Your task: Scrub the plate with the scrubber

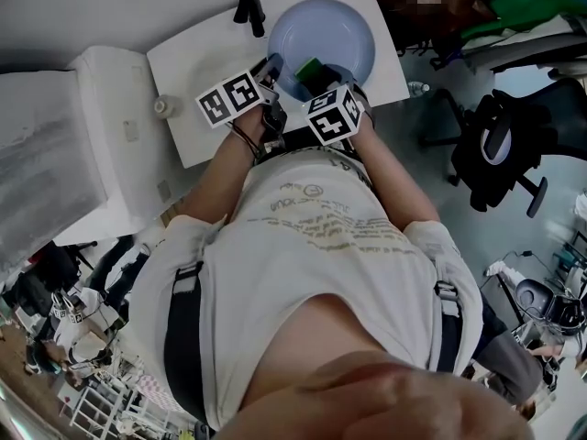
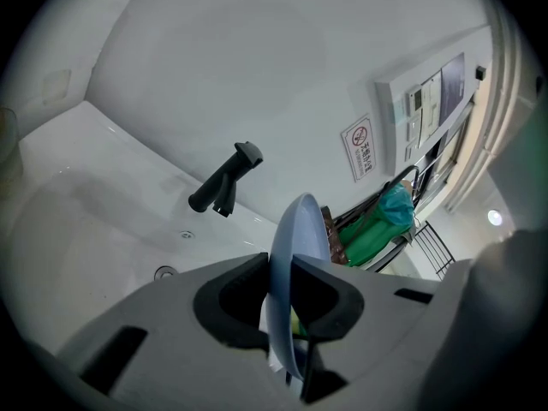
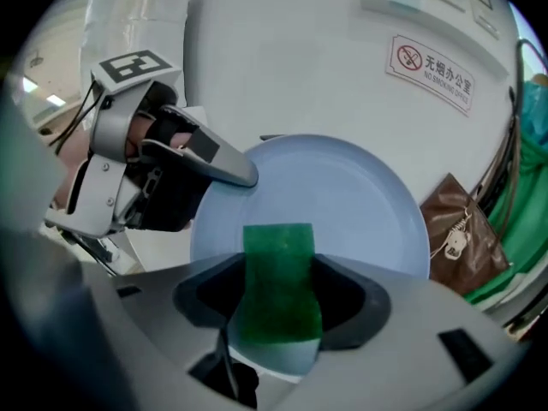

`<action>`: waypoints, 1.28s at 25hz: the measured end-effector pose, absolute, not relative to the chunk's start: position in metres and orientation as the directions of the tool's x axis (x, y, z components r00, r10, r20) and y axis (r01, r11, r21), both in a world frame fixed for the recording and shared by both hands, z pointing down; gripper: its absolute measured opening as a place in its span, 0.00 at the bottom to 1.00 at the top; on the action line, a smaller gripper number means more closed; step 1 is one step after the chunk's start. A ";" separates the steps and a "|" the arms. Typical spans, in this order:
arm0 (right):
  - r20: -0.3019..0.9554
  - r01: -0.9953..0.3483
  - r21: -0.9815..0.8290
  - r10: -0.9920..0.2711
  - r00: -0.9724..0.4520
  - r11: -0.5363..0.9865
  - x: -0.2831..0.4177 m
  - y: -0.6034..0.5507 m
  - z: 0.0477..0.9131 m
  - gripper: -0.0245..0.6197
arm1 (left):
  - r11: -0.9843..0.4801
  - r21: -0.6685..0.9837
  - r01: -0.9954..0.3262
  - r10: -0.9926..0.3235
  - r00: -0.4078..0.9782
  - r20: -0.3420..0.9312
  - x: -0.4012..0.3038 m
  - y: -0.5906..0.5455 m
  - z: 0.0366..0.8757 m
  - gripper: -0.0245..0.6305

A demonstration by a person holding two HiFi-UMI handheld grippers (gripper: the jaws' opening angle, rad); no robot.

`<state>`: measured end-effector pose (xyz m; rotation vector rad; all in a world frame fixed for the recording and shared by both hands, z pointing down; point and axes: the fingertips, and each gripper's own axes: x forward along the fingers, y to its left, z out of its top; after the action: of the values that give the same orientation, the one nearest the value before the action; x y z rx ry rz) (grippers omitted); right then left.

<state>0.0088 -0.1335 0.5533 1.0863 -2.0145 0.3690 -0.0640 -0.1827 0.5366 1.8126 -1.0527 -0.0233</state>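
A pale blue plate (image 1: 326, 30) is held up over the white sink (image 1: 193, 58). My left gripper (image 1: 273, 68) is shut on its rim; in the left gripper view the plate (image 2: 295, 255) stands edge-on between the jaws of that gripper (image 2: 281, 298). My right gripper (image 1: 321, 82) is shut on a green scrubber (image 1: 309, 68). In the right gripper view the scrubber (image 3: 276, 272) sits pinched between the jaws of the right gripper (image 3: 274, 306) and lies against the face of the plate (image 3: 360, 204), with the left gripper (image 3: 235, 169) clamped on the plate's left rim.
A black tap (image 1: 249, 5) stands at the sink's back edge, also seen as the tap (image 2: 224, 181) with a drain hole (image 2: 165, 272) below it. A brown paper bag (image 3: 467, 234) and green bags (image 2: 377, 225) lie to the right. An office chair (image 1: 500, 149) stands beside the counter.
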 end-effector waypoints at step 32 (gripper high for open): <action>0.715 -0.906 0.027 -0.642 -0.279 0.423 0.061 -0.201 0.526 0.43 | -0.385 0.621 -0.683 -0.508 0.719 0.475 -0.031 -0.142 0.537 0.13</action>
<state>0.0610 -0.2015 0.5263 1.3035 -2.0224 0.5164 -0.0311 -0.1420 0.5373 2.0688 -0.9031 0.2602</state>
